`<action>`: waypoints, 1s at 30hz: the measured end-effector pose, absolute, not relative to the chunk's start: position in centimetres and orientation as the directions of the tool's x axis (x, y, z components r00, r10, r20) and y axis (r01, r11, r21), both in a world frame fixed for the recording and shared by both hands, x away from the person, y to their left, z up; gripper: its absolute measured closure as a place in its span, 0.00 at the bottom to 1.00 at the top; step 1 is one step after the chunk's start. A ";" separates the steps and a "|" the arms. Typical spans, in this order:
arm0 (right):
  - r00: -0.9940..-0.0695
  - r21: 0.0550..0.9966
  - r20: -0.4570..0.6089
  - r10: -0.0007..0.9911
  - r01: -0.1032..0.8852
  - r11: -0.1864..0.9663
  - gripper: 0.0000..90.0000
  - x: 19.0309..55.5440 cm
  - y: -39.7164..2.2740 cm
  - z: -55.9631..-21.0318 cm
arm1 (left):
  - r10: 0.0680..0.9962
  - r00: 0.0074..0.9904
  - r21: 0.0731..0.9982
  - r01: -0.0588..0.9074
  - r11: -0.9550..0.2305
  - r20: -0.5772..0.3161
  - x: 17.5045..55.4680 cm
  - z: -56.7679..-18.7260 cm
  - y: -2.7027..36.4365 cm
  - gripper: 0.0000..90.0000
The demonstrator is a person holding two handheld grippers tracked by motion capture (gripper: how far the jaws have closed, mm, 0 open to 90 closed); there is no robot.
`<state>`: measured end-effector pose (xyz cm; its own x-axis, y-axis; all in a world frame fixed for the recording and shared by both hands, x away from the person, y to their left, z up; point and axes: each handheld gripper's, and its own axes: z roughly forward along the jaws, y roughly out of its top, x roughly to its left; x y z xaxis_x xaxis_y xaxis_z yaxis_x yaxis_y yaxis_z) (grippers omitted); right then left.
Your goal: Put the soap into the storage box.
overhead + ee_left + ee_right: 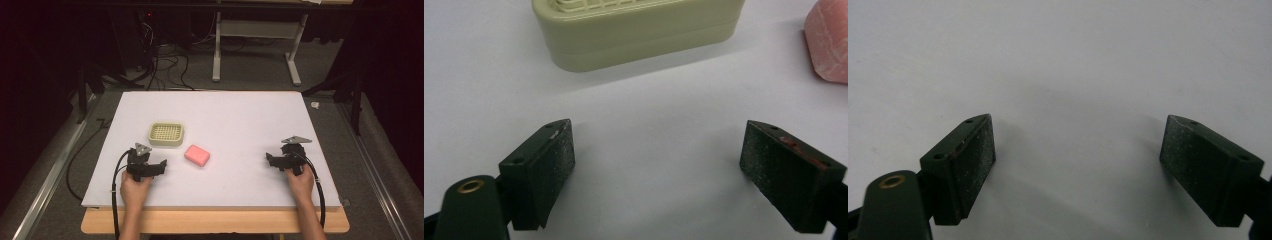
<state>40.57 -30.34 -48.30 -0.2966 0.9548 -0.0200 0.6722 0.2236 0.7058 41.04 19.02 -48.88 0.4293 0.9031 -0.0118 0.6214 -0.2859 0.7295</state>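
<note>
The pink soap bar [197, 155] lies flat on the white table [240, 115], just beside the cream soap dish [166, 134] and apart from it, off the dish's near right corner. It is a rounded block, and its long axis runs on a slight slant across the table, from far-left to near-right, so one short end points roughly toward the dish and the other toward the open middle of the board. The dish sits with its long side running left to right, its slotted top bare and nothing in it.

From where things lie, I would say the work has not really begun: the soap is untouched and the dish is empty, so the whole grasp, lift and placing is left to do, if the soap is meant for the dish.

The left gripper [150, 167] rests low on the near left part of the table, near the dish and the soap, with its jaws spread wide and nothing between them; in the left gripper view the dish's wall [639, 35] stands straight ahead and the soap's edge [830, 42] sits off to the upper right. The right gripper [277, 161] waits well apart on the near right side, jaws likewise wide apart over bare table.
</note>
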 end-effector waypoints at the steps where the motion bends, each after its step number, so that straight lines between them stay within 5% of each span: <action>1: -0.297 0.706 -0.020 0.955 0.672 0.224 0.17 40.6 -30.3 -48.3 | 0.903 0.429 0.729 0.621 -0.286 -0.012 41.0 -48.9 19.0 0.17; 30: -0.297 0.706 -0.018 0.955 0.673 0.222 0.17 40.6 -30.3 -48.3 | 0.903 0.429 0.716 0.639 -0.281 -0.028 41.0 -48.5 18.7 0.17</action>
